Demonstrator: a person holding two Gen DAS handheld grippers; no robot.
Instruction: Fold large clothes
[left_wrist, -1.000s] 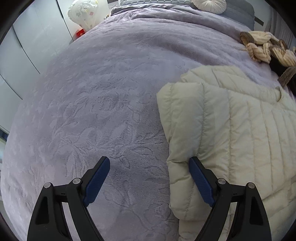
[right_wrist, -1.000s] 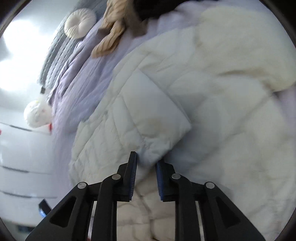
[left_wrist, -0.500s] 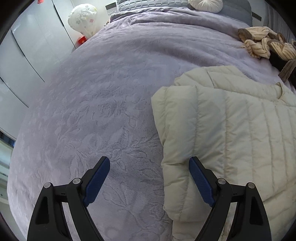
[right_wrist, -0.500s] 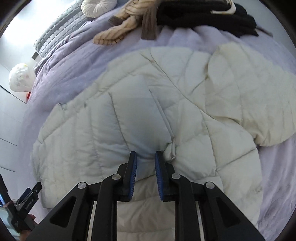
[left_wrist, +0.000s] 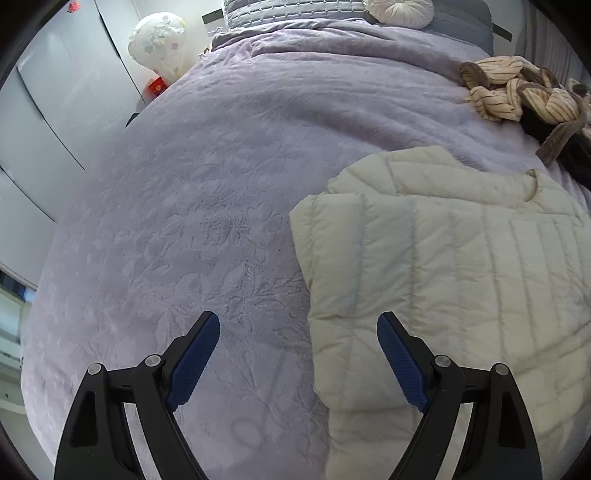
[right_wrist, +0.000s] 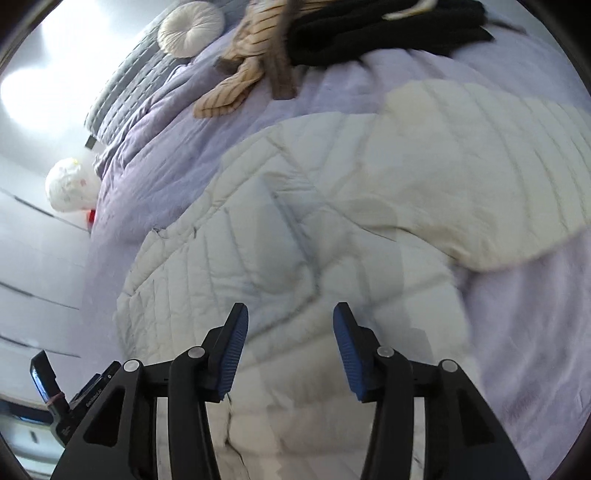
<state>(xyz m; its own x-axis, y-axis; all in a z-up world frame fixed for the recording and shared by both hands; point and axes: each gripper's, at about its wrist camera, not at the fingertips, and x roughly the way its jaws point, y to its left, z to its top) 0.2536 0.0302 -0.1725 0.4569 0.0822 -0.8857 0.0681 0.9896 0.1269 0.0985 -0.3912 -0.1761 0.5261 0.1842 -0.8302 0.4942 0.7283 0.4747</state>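
**Cream puffer jacket spread on a lavender bed, both grippers open above it**

Left wrist view: a bed covered by a lavender bedspread (left_wrist: 192, 206) with an embossed leaf pattern fills most of the scene. White wardrobe doors (left_wrist: 55, 110) run along the left side, and a white floral bag (left_wrist: 159, 40) with a small red item beside it sits at the bed's far left corner. At the far end lie a grey quilted pillow (left_wrist: 291, 11) and a round cream cushion (left_wrist: 400, 11). A striped beige garment (left_wrist: 517, 92) is heaped at the far right, touching a dark garment beside it. The cream puffer jacket (left_wrist: 461, 266) lies flat on the right half of the bed, its left edge folded over. The left gripper (left_wrist: 299, 354) hangs wide open with nothing held; its left finger is over bare bedspread, its right finger over the jacket's near left edge.

Right wrist view: the picture is somewhat blurred. The same bedspread (right_wrist: 155, 147) shows at left and at the right edge, with the wardrobe doors (right_wrist: 33, 258) and floral bag (right_wrist: 70, 188) at left. The cushion (right_wrist: 190, 27), striped garment (right_wrist: 240, 74) and a black garment (right_wrist: 380, 29) lie at the far end. The jacket (right_wrist: 280, 243) spreads across the middle, one sleeve (right_wrist: 491, 166) lying out to the right. The right gripper (right_wrist: 290, 343) is open about halfway, gripping nothing, above the jacket's near part.
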